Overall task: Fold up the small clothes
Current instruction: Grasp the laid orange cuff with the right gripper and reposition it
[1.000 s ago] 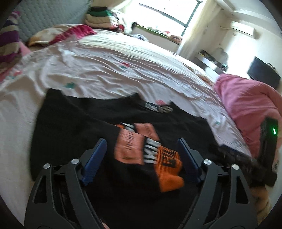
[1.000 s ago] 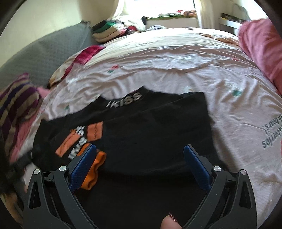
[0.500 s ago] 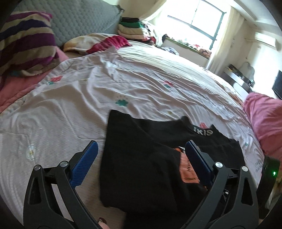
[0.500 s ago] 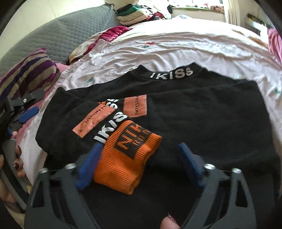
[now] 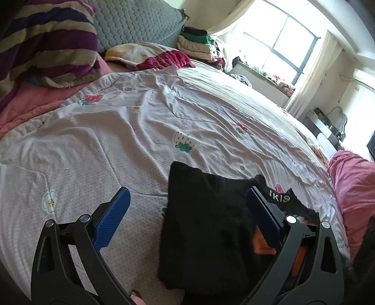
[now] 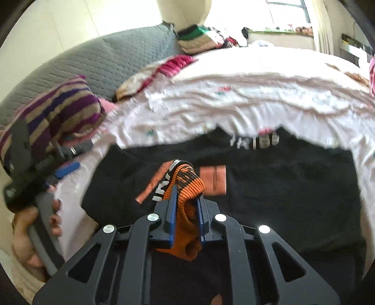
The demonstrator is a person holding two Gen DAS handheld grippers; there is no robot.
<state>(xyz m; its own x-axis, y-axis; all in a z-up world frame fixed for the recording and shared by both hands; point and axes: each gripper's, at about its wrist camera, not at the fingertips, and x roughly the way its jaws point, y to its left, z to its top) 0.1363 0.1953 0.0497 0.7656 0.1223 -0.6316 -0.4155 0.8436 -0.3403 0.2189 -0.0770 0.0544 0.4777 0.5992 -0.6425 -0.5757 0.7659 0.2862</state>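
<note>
A black sweatshirt [image 6: 281,187] with a white-lettered collar [image 6: 257,142] lies flat on the pale bedspread [image 6: 234,98]. One sleeve is folded across the front; its orange ribbed cuff [image 6: 187,185] is lifted off the body. My right gripper [image 6: 186,194] is shut on that cuff. My left gripper [image 5: 187,199] is open and empty, over the sweatshirt's left edge [image 5: 201,223]; it also shows at the left of the right wrist view [image 6: 63,172], held in a hand.
A striped pillow [image 5: 46,40] and grey quilted headboard [image 5: 133,21] lie at the far left. Folded clothes [image 5: 196,44] are stacked by the window. A pink blanket [image 5: 354,185] is bunched at the right. The bedspread [image 5: 117,131] stretches beyond the sweatshirt.
My right gripper has closed on the orange cuff and lifted it. My left gripper has swung left, away from the cuff toward the sweatshirt's left edge.
</note>
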